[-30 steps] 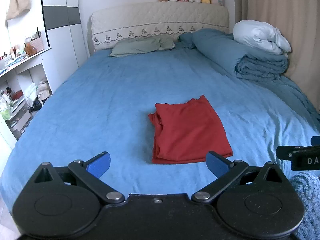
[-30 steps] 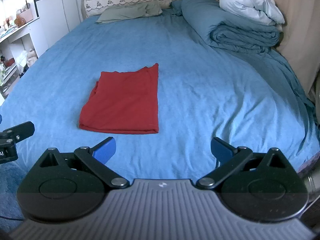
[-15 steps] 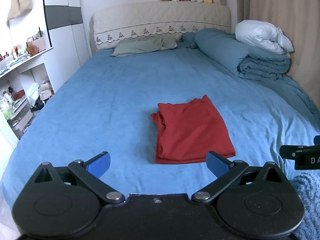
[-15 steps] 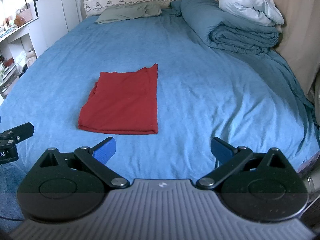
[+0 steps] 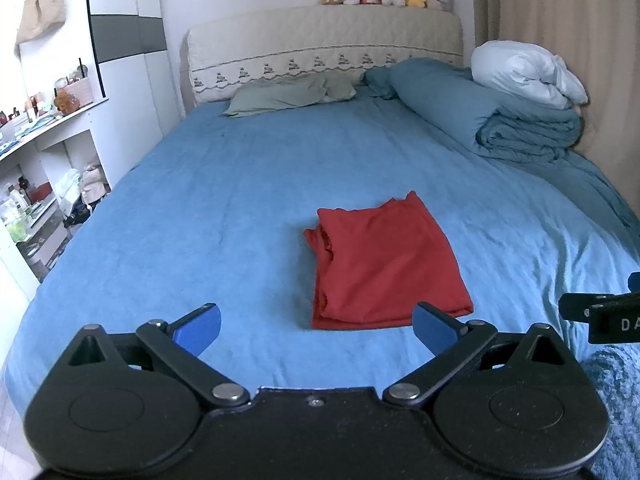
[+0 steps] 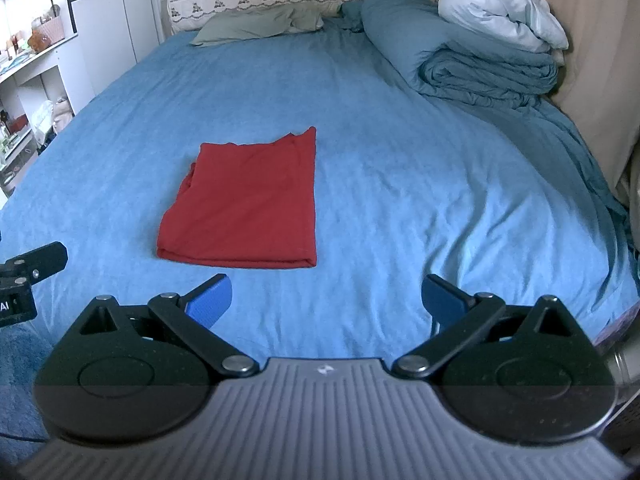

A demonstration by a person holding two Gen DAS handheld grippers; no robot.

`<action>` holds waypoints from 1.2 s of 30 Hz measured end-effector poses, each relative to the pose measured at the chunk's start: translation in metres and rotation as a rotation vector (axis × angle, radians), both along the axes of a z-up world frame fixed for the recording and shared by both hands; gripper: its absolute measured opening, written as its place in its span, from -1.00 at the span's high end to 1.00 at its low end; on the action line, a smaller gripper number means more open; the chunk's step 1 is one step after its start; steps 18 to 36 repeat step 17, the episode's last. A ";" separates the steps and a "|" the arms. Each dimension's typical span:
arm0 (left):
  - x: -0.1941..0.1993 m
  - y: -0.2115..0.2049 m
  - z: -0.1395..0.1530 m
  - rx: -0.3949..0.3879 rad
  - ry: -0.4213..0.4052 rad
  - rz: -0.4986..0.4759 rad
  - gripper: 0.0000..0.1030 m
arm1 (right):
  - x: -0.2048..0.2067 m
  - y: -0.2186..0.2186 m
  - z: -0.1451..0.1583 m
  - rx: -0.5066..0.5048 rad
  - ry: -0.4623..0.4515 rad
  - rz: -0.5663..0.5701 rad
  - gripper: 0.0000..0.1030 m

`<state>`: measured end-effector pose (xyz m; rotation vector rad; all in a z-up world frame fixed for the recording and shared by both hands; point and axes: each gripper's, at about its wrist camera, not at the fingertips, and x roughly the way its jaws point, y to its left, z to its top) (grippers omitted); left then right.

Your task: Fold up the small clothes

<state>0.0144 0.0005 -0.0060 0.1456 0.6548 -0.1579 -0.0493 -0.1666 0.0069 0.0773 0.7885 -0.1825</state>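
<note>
A red garment [image 5: 384, 264] lies folded into a neat rectangle on the blue bed sheet [image 5: 224, 216]; it also shows in the right wrist view [image 6: 248, 208]. My left gripper [image 5: 316, 330] is open and empty, held above the bed's near edge, just short of the garment. My right gripper [image 6: 326, 298] is open and empty, near the front edge and to the right of the garment. Neither touches the cloth. The right gripper's tip shows at the right edge of the left wrist view [image 5: 600, 312].
A rolled blue duvet [image 5: 500, 120] with a white pillow [image 5: 524, 74] lies at the back right. A green pillow [image 5: 288, 94] rests by the headboard [image 5: 324, 44]. White shelves [image 5: 44, 168] stand left of the bed. A curtain [image 6: 592, 40] hangs on the right.
Both grippers have drawn back slightly and tilted up a little; the garment sits a bit farther ahead. The garment itself has not moved, and both grippers stay open.
</note>
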 end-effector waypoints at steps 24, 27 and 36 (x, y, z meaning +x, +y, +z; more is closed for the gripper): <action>-0.004 0.007 0.001 0.016 -0.063 0.049 -1.00 | 0.000 0.002 0.000 0.002 -0.005 -0.002 -1.00; -0.004 0.007 0.001 0.016 -0.063 0.049 -1.00 | 0.000 0.002 0.000 0.002 -0.005 -0.002 -1.00; -0.004 0.007 0.001 0.016 -0.063 0.049 -1.00 | 0.000 0.002 0.000 0.002 -0.005 -0.002 -1.00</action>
